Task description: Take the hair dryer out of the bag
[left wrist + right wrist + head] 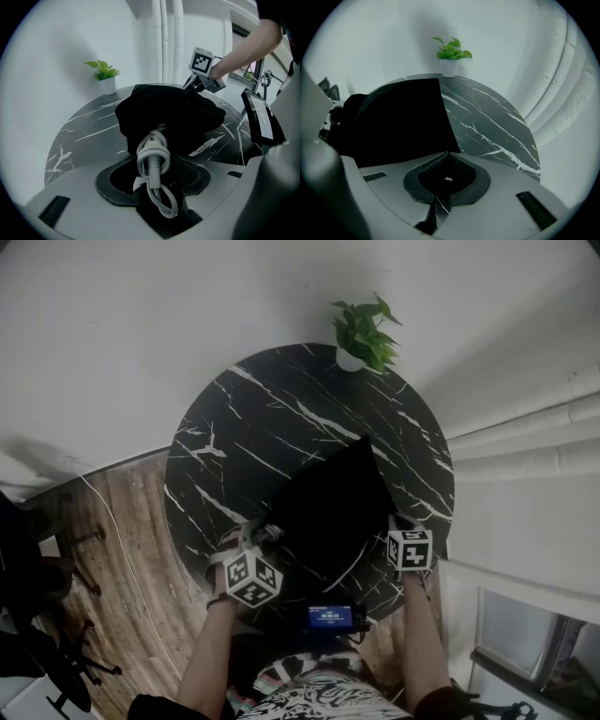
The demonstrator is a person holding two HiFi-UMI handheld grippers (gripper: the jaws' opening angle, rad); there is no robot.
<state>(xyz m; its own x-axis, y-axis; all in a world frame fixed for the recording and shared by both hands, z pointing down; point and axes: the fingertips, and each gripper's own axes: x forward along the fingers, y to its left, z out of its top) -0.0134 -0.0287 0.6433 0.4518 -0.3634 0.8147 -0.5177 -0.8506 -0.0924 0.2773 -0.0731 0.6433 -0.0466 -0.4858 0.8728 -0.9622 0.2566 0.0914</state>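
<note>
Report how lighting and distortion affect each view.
Head view: dim, with dark corners; the bag is a featureless black patch on the marble table. Left gripper view: black fisheye rim; the white cord stands out clearly against the bag. Right gripper view: brighter, same fisheye rim; the bag is nearly pure black.

black bag (328, 507) lies on the marble table (253, 427), left tool (267, 533) and right tool (398, 522) at its near corners, plant (364, 334) beyond

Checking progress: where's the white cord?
Left gripper view: the coiled white cord is clamped in the left gripper, poking from the near end of the black bag.
</note>
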